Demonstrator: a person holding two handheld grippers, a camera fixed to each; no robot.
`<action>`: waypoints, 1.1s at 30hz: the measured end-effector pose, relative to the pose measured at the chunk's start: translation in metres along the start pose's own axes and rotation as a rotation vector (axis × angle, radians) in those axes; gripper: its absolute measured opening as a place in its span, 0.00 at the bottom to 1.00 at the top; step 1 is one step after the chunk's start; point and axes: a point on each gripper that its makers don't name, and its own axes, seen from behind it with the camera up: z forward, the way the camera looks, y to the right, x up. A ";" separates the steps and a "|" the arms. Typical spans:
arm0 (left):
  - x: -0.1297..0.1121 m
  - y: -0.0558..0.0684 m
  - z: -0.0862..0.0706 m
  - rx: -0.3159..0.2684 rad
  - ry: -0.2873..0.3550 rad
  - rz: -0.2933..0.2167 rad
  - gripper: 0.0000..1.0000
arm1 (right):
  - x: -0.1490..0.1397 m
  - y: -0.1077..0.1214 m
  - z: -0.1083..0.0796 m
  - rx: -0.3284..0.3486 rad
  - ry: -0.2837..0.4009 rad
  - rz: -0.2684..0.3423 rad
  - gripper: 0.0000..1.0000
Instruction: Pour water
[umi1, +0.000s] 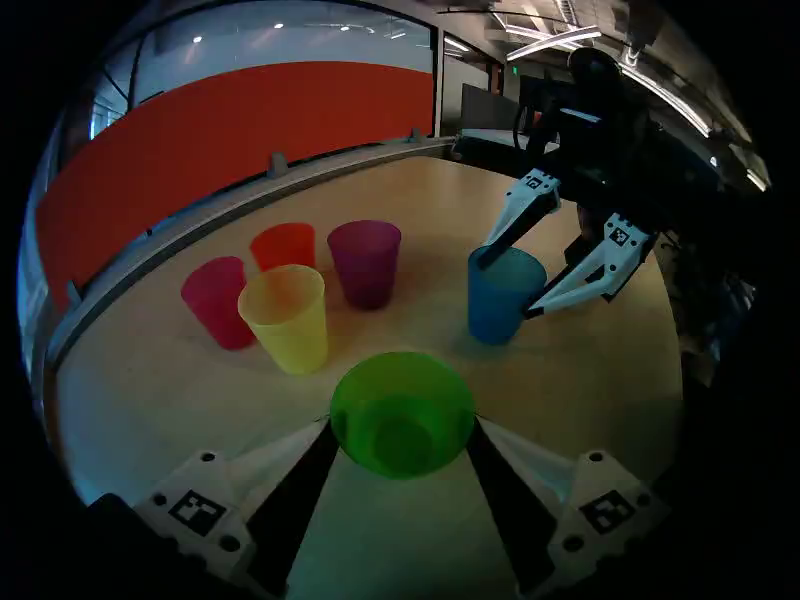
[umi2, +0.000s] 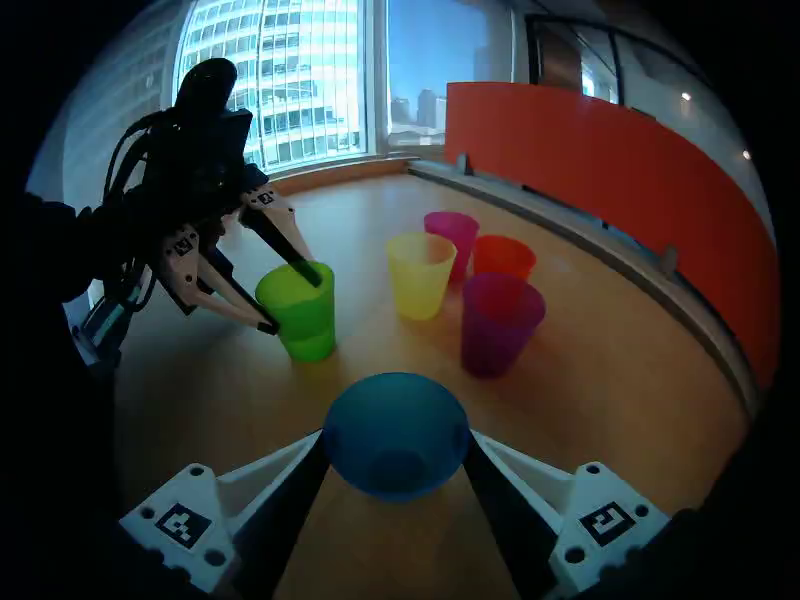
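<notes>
Both grippers (umi1: 402, 430) (umi2: 396, 442) seemingly hold cups (umi1: 402, 395) (umi2: 396, 410) level.

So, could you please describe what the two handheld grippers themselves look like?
They match. The left gripper and right gripper each have two long, tapering white fingers with black inner pads and a square black-and-white marker near each finger's base. Seen from the opposite gripper's view, each has a bulky black body with dark cables looping off it.

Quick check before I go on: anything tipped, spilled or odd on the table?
Nothing stands out. The left gripper holds the green cup and the right gripper the blue cup, both upright. The yellow, pink, orange and purple cups stand upright too, and the table shows no puddle.
</notes>
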 end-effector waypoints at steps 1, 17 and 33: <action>0.000 0.000 0.000 0.000 -0.001 0.000 0.87 | 0.000 0.000 0.000 -0.001 0.000 0.002 0.93; -0.001 0.002 0.000 -0.001 -0.008 -0.003 0.91 | 0.002 -0.002 -0.001 0.004 0.013 0.028 0.99; -0.011 0.001 -0.003 0.011 -0.029 0.005 0.91 | -0.010 0.000 -0.005 -0.019 0.001 0.024 1.00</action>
